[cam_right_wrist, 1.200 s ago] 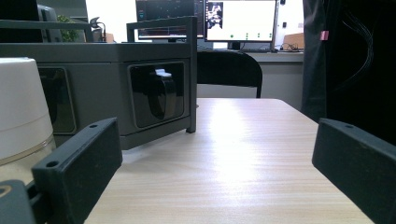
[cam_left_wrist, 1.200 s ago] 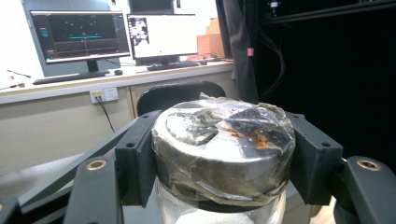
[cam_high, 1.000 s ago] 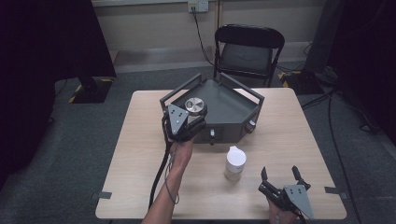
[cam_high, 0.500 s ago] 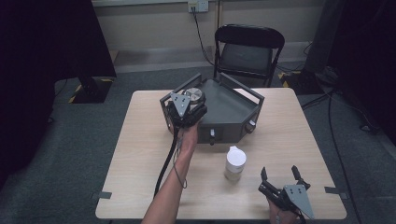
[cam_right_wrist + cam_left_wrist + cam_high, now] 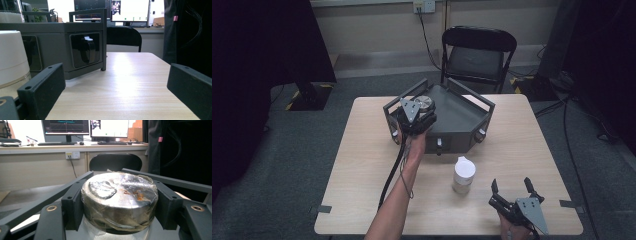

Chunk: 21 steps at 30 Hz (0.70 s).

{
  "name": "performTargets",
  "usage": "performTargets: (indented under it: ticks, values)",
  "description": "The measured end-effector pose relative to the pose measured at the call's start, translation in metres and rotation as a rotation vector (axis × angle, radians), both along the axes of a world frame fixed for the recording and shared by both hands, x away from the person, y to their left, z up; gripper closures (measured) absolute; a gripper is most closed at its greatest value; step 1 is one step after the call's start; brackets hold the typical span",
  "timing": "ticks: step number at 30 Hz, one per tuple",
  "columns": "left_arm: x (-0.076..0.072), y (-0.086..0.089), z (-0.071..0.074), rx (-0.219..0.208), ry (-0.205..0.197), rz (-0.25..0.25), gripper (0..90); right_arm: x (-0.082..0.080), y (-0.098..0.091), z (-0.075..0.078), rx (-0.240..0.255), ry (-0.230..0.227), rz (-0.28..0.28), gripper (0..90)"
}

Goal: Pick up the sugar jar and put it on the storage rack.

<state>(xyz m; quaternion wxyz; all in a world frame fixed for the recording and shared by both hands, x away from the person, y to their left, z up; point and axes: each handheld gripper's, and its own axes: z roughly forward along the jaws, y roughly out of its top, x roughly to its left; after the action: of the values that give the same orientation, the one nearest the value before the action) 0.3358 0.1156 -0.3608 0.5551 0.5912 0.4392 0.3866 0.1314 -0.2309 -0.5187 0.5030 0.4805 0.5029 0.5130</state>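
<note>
Left gripper clamped on foil-wrapped metal puck.
Keep level, lower squarely onto grey box; right gripper parted, idle.

A white-lidded jar stands on the table; a black folding chair sits behind.

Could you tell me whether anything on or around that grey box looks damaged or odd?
The round metal weight held in the left gripper looks odd: it is wrapped in crinkled clear film, with small rusty-orange marks on its top. Nothing looks spilled.

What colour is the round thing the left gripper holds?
Shiny silver round weight, seen best in the left gripper view.
</note>
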Motion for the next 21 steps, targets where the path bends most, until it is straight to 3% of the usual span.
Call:
performTargets:
  ticks: [8, 21]
  values:
    - [0.0029, -0.0028, -0.0037, 0.004, 0.016, 0.014, 34.9, 0.0001, -0.0001, 0.0001, 0.0, 0.001, 0.0, 0.6]
    - [0.0013, -0.0012, -0.0078, 0.003, 0.005, 0.011, 34.8, 0.0, 0.0004, 0.0001, -0.001, 0.001, -0.002, 0.5]
